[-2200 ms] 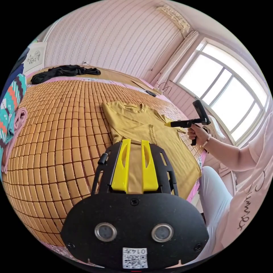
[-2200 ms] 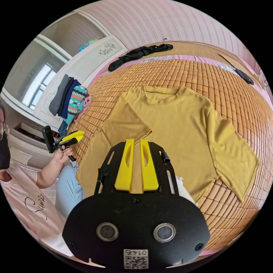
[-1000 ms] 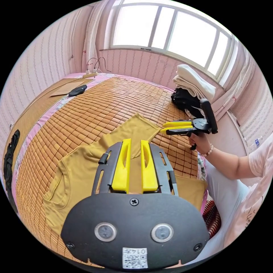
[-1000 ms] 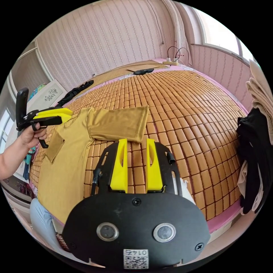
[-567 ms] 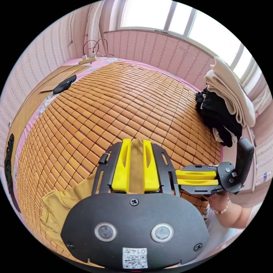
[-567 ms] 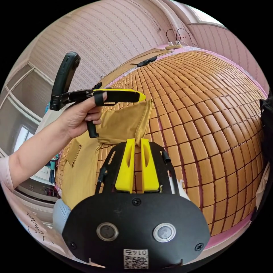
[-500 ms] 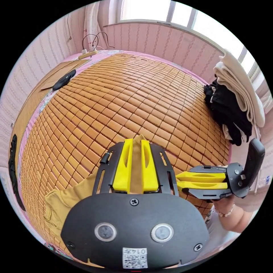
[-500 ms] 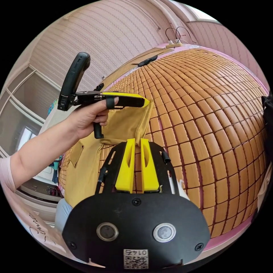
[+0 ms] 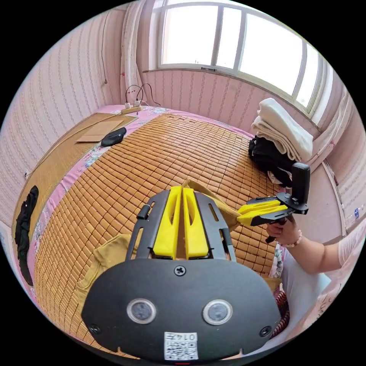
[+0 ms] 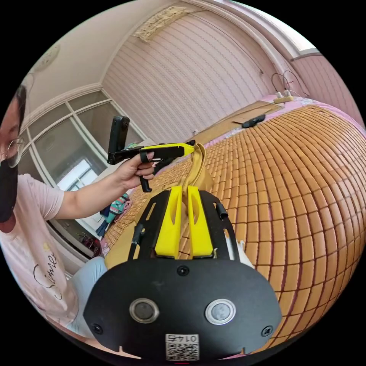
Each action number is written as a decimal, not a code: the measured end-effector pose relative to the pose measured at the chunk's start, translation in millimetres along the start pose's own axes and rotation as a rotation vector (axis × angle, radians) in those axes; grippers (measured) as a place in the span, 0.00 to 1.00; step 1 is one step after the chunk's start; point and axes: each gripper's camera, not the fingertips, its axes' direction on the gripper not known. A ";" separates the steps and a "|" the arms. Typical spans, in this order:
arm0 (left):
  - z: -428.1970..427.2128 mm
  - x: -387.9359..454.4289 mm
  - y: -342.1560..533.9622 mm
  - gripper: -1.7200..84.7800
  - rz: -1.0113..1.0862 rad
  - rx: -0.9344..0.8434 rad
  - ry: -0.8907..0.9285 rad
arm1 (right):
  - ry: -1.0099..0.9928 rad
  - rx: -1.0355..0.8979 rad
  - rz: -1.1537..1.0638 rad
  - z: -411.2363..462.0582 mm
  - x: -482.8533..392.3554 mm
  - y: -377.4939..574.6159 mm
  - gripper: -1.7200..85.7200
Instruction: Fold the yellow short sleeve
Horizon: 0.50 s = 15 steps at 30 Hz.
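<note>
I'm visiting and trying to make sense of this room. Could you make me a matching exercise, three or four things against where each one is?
Things:
1. yellow shirt
2. cream blankets
3. power strip
4. black garment

Places:
A. stacked by the window
B. far corner of the bed
C. pinched by both grippers
D. on the plain mat at the bed's edge

Pairs: 1-C, 2-A, 3-B, 4-D

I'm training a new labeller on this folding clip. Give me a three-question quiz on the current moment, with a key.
1. True or false: the left gripper is shut on the yellow shirt.
2. What does the right gripper pinch? A) white towels B) the yellow shirt C) a black garment
3. Fill in: the sleeve edge is lifted off the ____ mat.

Key: 1 true; 2 B; 3 bamboo.
</note>
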 end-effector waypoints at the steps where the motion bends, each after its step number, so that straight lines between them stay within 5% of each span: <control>1: -29.7 -6.7 21.8 0.01 -0.008 0.028 -0.059 | -0.047 -0.043 -0.078 8.1 -20.3 -1.9 0.04; 8: -77.0 -55.6 191.3 0.01 -0.327 -0.124 -0.044 | -0.186 -0.510 -0.214 97.7 -65.5 34.5 0.04; 15: -72.8 -64.4 242.1 0.01 -0.452 -0.158 -0.007 | -0.208 -0.640 -0.298 120.3 -94.1 56.9 0.04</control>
